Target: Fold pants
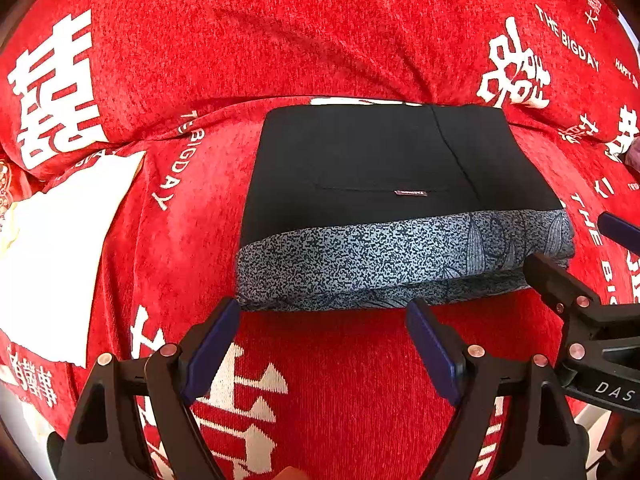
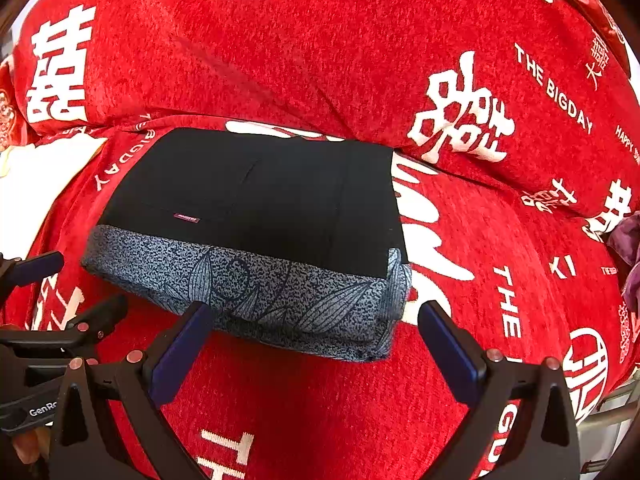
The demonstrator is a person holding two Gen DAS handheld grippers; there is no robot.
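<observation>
The pants [image 1: 384,184] lie folded into a compact black rectangle with a blue-grey patterned band [image 1: 400,260] along the near edge, on a red cloth. They also show in the right wrist view [image 2: 260,204]. My left gripper [image 1: 322,312] is open and empty, just in front of the patterned edge. My right gripper [image 2: 314,316] is open and empty, at the near right part of the bundle. The right gripper also shows in the left wrist view [image 1: 580,248], and the left gripper in the right wrist view [image 2: 84,284].
A red cover [image 1: 320,40] with white characters spreads over the seat and the raised back behind the pants. A white cloth [image 1: 52,248] lies at the left. A purple item [image 2: 628,248] lies at the far right.
</observation>
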